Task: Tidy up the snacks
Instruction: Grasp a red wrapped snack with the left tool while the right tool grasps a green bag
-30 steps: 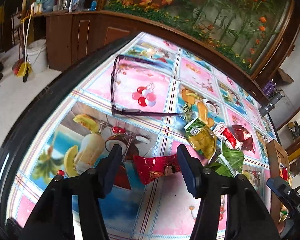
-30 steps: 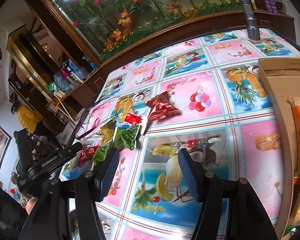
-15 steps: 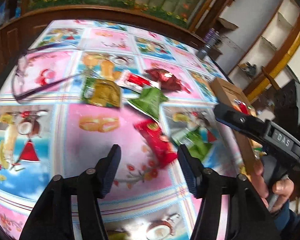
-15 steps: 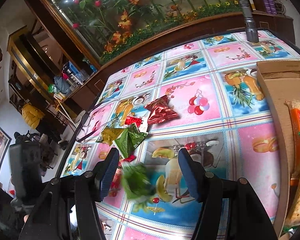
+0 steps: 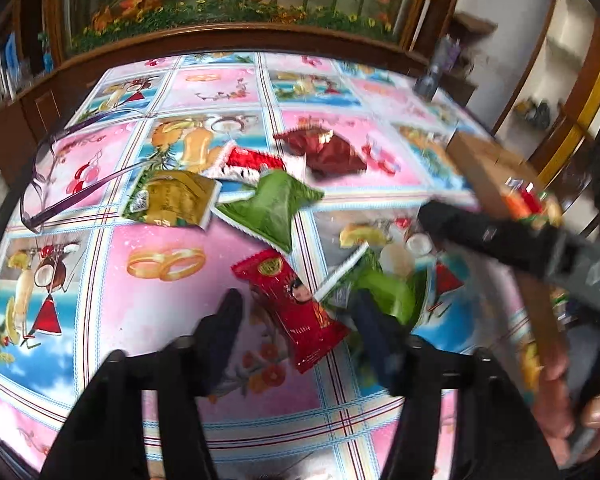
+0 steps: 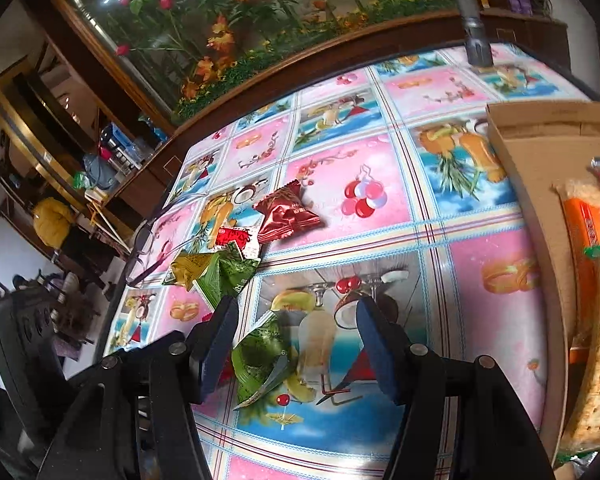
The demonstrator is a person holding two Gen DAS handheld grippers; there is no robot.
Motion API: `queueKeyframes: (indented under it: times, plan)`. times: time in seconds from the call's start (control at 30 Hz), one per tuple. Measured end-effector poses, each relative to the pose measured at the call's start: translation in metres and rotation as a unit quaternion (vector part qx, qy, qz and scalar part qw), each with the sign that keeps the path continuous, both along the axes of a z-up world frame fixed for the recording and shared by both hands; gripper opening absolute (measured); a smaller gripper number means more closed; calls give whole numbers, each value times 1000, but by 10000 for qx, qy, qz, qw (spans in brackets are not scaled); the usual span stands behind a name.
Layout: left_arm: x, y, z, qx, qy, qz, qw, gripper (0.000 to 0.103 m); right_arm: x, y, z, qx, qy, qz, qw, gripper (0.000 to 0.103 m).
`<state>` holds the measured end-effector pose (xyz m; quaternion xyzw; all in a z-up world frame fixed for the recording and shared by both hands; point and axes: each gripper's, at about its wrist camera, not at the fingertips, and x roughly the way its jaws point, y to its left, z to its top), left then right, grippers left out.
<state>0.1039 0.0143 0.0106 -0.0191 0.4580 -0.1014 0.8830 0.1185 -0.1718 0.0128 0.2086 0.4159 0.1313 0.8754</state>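
Several snack packets lie on the patterned tablecloth [image 5: 172, 360]. In the left wrist view my left gripper [image 5: 296, 320] is open, with a red packet [image 5: 296, 308] lying between its fingers. A green packet [image 5: 380, 288] lies by its right finger. Farther off are a green packet [image 5: 274, 206], a gold-green packet [image 5: 172, 200], a red-white packet [image 5: 252, 162] and a dark red packet [image 5: 324, 150]. In the right wrist view my right gripper [image 6: 294, 328] is open over a green packet [image 6: 260, 360] near its left finger. The dark red packet [image 6: 286, 214] lies beyond.
A cardboard box [image 6: 540, 184] at the right holds cracker packs [image 6: 596, 280]. It also shows in the left wrist view [image 5: 488, 176]. Purple glasses [image 5: 52, 196] lie at the left. A grey flashlight [image 6: 474, 36] stands at the table's far edge. A wooden-framed aquarium lies behind.
My left gripper swung right across the table, and the red packet now lies between its fingers. A green packet has come to lie under my right gripper. The right gripper moved forward slightly.
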Motion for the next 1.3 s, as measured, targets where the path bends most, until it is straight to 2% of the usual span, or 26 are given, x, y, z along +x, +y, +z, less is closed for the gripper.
queueKeyframes:
  times: [0.07,0.1,0.2,0.43,0.63,0.67,0.73,0.77,0.93,0.97,1.0,1.1,1.23,1.3]
  plan:
    - [0,-1,-3,175,-38,58,9998,44,0,0,1,-5,-23,12,10000,66]
    - [0,2,-3,267,-58,153,9995,36,-1,1,2,-11,-36,31,10000,66]
    - [4,17,-3,63,-30,359,9993,21,-2,6,3,-68,-72,112,9999,66]
    - [7,33,-2,44,-42,729,9973,21,0,21,-6,-303,88,413,9986,66]
    - [4,32,-2,133,-89,746,9971,21,-6,59,-15,-1470,-27,814,9858,66]
    - [4,31,-2,153,-107,755,9970,21,-7,61,-16,-1676,-29,814,9825,64]
    - [2,28,-2,228,-168,755,9967,20,-10,66,-17,-2068,-112,846,9747,42]
    - [3,27,-2,258,-185,751,9967,19,-11,66,-17,-2161,-119,858,9725,39]
    - [-6,28,11,-21,-542,707,9960,18,-10,48,-9,-1710,-150,664,9829,38]
    - [-8,29,14,-58,-629,697,9956,15,-10,46,-6,-1636,-196,621,9844,38]
    - [-10,28,18,-64,-730,695,9949,4,-12,44,-2,-1560,-274,564,9858,38]
    - [-14,28,23,19,-922,773,9927,3,-14,43,7,-1428,-481,487,9874,38]
    - [-8,28,21,71,-793,763,9939,3,-15,43,13,-1396,-591,414,9876,38]
    - [-6,36,21,-135,-689,802,9943,3,-13,42,13,-1370,-554,395,9882,38]
